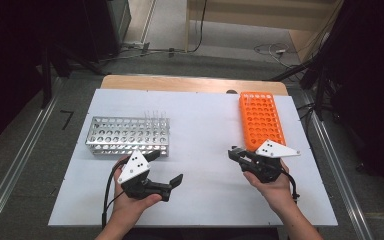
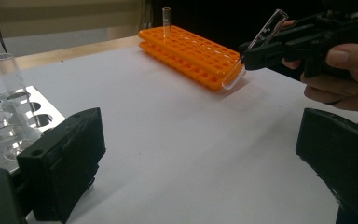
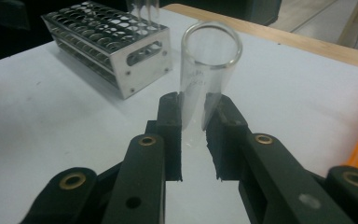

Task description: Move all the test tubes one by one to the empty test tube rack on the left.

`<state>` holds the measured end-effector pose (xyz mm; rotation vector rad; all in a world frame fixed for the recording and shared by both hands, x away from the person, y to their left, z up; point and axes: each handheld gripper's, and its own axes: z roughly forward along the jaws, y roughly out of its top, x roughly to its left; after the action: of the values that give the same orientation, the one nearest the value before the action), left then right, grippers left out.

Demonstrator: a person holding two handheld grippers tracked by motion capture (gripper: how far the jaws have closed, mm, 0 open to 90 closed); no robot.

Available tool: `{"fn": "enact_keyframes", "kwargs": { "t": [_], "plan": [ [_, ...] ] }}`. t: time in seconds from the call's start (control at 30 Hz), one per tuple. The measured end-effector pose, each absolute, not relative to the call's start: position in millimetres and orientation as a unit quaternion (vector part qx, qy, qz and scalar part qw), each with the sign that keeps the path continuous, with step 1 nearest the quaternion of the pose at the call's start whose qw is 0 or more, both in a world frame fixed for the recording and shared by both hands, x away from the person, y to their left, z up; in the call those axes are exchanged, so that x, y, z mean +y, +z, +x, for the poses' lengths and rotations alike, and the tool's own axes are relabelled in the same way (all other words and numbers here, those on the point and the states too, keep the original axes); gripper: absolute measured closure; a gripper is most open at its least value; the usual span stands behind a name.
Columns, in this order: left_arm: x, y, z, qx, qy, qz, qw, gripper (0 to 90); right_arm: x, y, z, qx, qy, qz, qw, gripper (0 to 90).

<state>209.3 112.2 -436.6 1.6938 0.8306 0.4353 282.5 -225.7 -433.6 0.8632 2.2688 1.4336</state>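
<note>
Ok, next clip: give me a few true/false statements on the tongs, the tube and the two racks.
1. The right tongs are shut on a glass tube. True.
2. The left tongs hold a tube. False: they are open, with nothing between the jaws.
3. The held tube stands in the orange rack. False: it is tilted in the air near that rack's near end.
4. The metal rack has a few tubes standing in it. True.
5. The orange rack has no tube in it. False: the left gripper view shows one tube upright at its far end.
</note>
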Motion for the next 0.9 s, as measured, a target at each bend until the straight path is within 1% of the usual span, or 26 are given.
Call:
{"fn": "enact_keyframes", "kwargs": {
  "t": [0.27, 0.5, 0.73, 0.87, 0.9],
  "plan": [
    [105.4, -434.8, 209.6, 0.346, 0.179, 0.724, 0.570, 1.0, -203.2, -435.8, 269.0, 0.809, 0.500, 0.271, 0.146, 74.0],
    [98.5, -432.1, 207.8, 0.327, 0.170, 0.727, 0.580, 6.0, -185.6, -438.8, 258.9, 0.822, 0.496, 0.246, 0.133, 74.0],
    [89.5, -427.8, 204.7, 0.305, 0.156, 0.731, 0.590, 14.9, -167.6, -441.5, 248.3, 0.834, 0.492, 0.220, 0.120, 74.0],
    [82.5, -425.9, 202.0, 0.293, 0.152, 0.734, 0.593, 23.4, -157.5, -443.1, 242.2, 0.839, 0.491, 0.205, 0.113, 74.0],
    [81.2, -425.7, 201.3, 0.290, 0.151, 0.736, 0.592, 27.0, -155.4, -443.4, 240.8, 0.840, 0.490, 0.202, 0.111, 74.0]
  ]
}}
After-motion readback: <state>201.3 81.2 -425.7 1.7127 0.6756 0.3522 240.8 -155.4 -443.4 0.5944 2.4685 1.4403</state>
